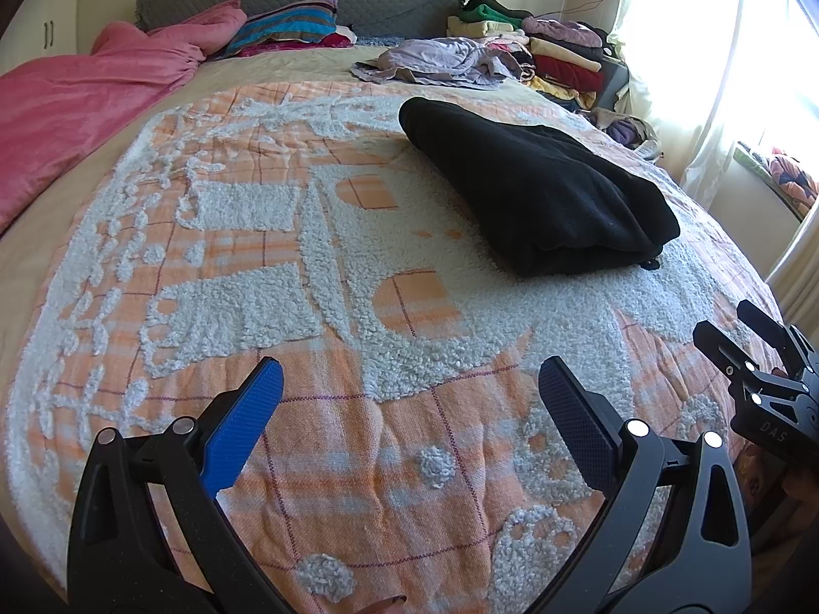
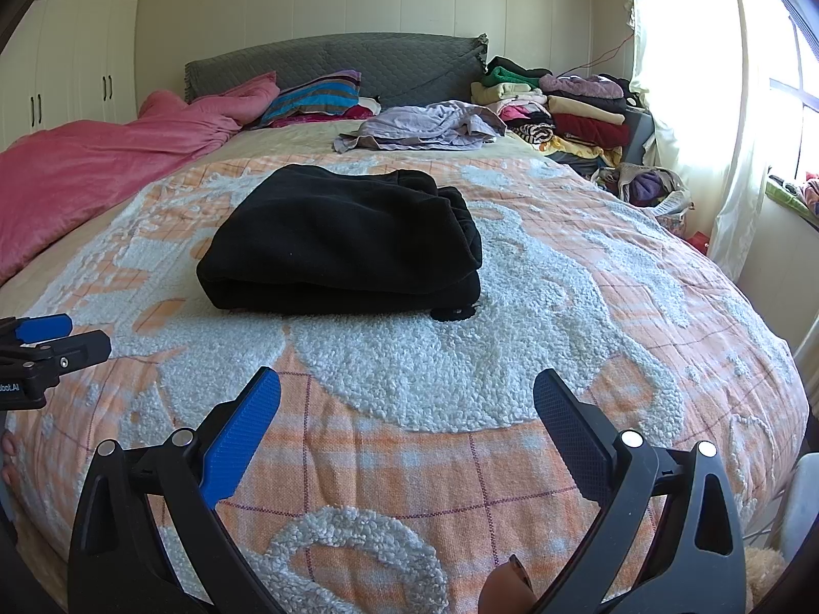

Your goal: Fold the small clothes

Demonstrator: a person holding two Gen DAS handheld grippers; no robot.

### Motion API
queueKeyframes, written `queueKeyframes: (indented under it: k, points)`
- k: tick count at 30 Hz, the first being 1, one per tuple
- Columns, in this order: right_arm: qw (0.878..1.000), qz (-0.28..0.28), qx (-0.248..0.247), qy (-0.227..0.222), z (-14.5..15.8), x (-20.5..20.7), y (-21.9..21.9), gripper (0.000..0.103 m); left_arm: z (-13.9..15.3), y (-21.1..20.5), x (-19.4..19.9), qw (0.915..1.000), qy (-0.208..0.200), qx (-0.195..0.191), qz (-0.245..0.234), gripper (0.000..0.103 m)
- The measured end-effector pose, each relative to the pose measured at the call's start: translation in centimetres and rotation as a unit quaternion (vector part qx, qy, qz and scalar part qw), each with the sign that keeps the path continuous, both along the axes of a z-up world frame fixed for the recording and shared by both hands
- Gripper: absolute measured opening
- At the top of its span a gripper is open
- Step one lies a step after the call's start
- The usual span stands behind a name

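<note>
Right wrist view: bed (image 2: pixel 588 307) under an orange-and-white blanket (image 2: pixel 409 384), grey headboard (image 2: pixel 332 61), white wardrobes (image 2: pixel 71 66) at left, curtained window (image 2: pixel 716 77) at right. Folded black garment (image 2: pixel 338 240) lies mid-bed. Left gripper (image 1: pixel 409 389) and right gripper (image 2: pixel 407 394) hover near the bed's edge, jaws wide, empty.

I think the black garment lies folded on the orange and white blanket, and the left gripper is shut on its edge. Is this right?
Not quite. The black garment does lie folded on the orange and white blanket, but the left gripper is open and apart from it, holding nothing. The left wrist view shows this; the right gripper is open too.
</note>
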State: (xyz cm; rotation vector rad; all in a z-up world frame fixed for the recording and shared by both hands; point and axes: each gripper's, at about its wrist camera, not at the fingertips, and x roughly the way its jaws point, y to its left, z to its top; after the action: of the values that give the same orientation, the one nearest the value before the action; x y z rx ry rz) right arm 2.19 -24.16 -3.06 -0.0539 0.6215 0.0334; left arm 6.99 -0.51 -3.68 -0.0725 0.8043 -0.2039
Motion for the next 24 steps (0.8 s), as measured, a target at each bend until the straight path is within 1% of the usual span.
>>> queueKeyframes:
  k: [6, 12, 14, 17, 19, 20, 21, 22, 23, 24]
  points:
    - [1.000, -0.001, 0.000, 0.000, 0.0, 0.0, 0.0, 0.099, 0.1, 0.1, -0.1, 1.0000, -0.002, 0.008, 0.000, 0.094]
    - [1.000, -0.008, 0.006, -0.003, 0.2, 0.0, -0.4, 0.099, 0.1, -0.2, 0.0, 0.9995, 0.001, 0.030, 0.006, 0.094]
    - [1.000, -0.015, 0.020, -0.009, 0.6, -0.2, -1.0, 0.099, 0.0, 0.0, 0.2, 0.9997, 0.009, 0.022, 0.005, 0.094]
    - [0.998, -0.042, 0.045, -0.029, 2.6, -0.9, -3.1, 0.099, -0.2, 1.5, 0.9, 0.9992, 0.037, -0.003, 0.012, 0.094]
    - [0.993, -0.083, 0.054, -0.064, 5.5, -2.2, -6.5, 0.098, 0.3, 3.7, 1.6, 0.9983, 0.051, -0.010, 0.026, 0.094]
    - [0.990, -0.105, 0.051, -0.079, 6.6, -2.7, -8.0, 0.098, 1.0, 6.1, 2.3, 0.9971, 0.057, -0.013, 0.048, 0.094]
    - [0.983, -0.151, 0.040, -0.095, 8.0, -3.6, -10.7, 0.098, 1.8, 8.8, 2.9, 0.9955, 0.056, -0.021, 0.074, 0.094]
    - [0.975, -0.197, 0.033, -0.096, 8.9, -4.3, -13.5, 0.098, 2.5, 11.0, 3.4, 0.9938, 0.053, -0.028, 0.094, 0.094]
    - [0.966, -0.239, 0.032, -0.091, 9.5, -4.9, -16.6, 0.098, 3.4, 14.8, 4.1, 0.9895, 0.049, -0.031, 0.132, 0.094]
    - [0.953, -0.290, 0.032, -0.084, 9.6, -5.8, -20.8, 0.098, 4.1, 18.8, 4.9, 0.9835, 0.050, -0.024, 0.172, 0.094]
